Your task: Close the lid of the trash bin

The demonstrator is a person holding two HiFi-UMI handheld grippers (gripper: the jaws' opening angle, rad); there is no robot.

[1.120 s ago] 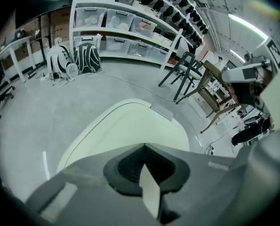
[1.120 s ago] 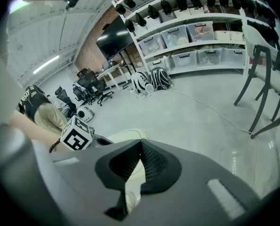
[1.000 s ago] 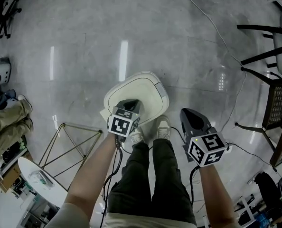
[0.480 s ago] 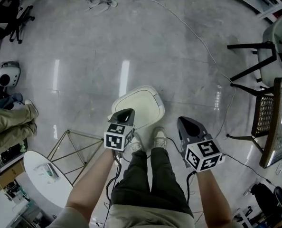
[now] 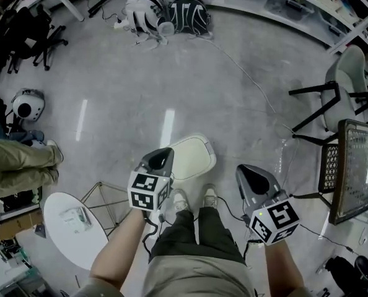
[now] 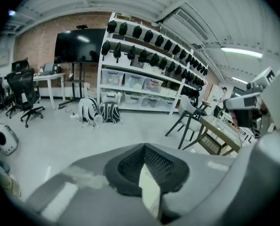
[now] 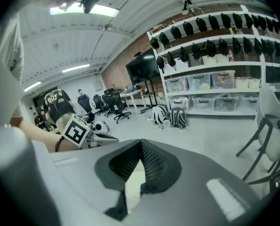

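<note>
Two empty grippers are being held with jaws together: left gripper (image 5: pixel 162 154) by the shut bin (image 5: pixel 191 156), right gripper (image 5: pixel 248 171) nearby.

Head view downward, gripper views share shelves (image 6: pixel 147 74)

A glossy grey floor (image 5: pixel 171 73) runs to a brick wall (image 6: pixel 36 41) carrying a black screen (image 6: pixel 78 46), beside tall white shelving (image 6: pixel 144 74) and black office chairs (image 6: pixel 24 91), under ceiling strip lights (image 6: pixel 241 52).
</note>
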